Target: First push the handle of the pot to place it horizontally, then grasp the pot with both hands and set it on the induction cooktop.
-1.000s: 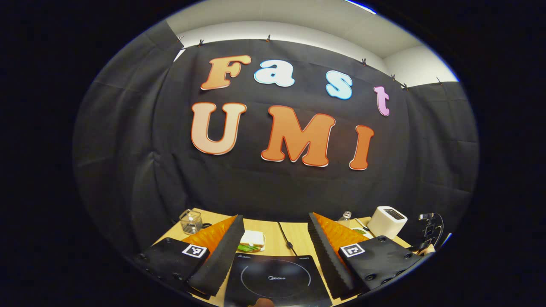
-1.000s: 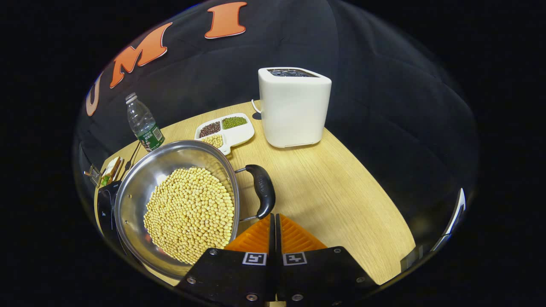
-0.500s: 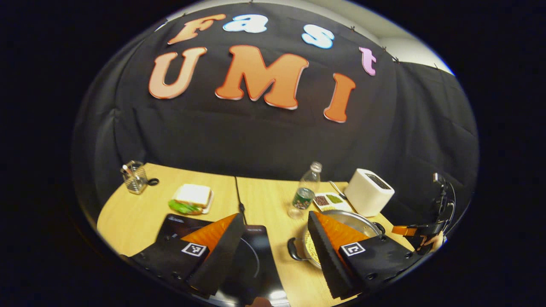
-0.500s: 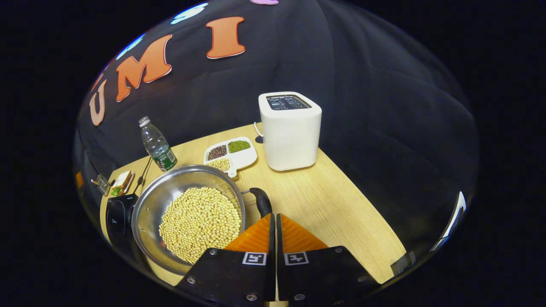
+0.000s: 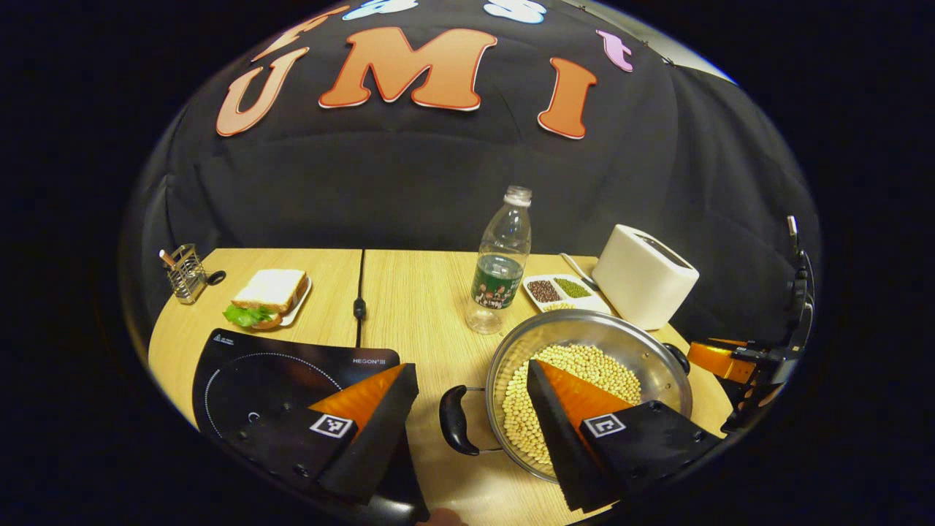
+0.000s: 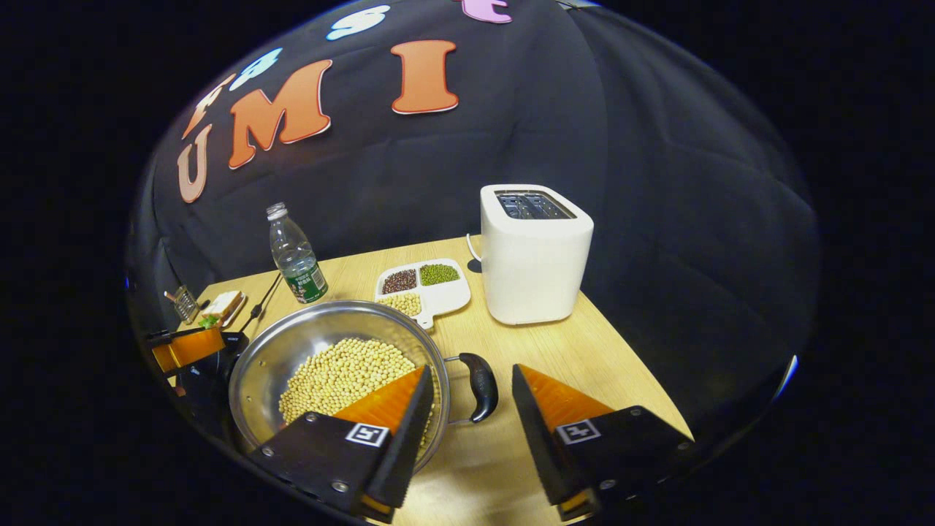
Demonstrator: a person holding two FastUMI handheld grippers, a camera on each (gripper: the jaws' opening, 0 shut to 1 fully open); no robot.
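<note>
The bean-filled pot [image 5: 589, 380] sits on the wooden table [image 5: 409, 292], just right of the induction cooktop [image 5: 270, 376]. Your left gripper [image 5: 471, 383] spreads wide around its left handle [image 5: 453, 429]; your right gripper [image 6: 467, 387] gapes around the right handle [image 6: 483, 386].

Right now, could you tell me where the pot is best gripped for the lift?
Grip the pot by its two side handles, one gripper from each side; both lie level, standing out from opposite rims, and it holds loose beans.
</note>
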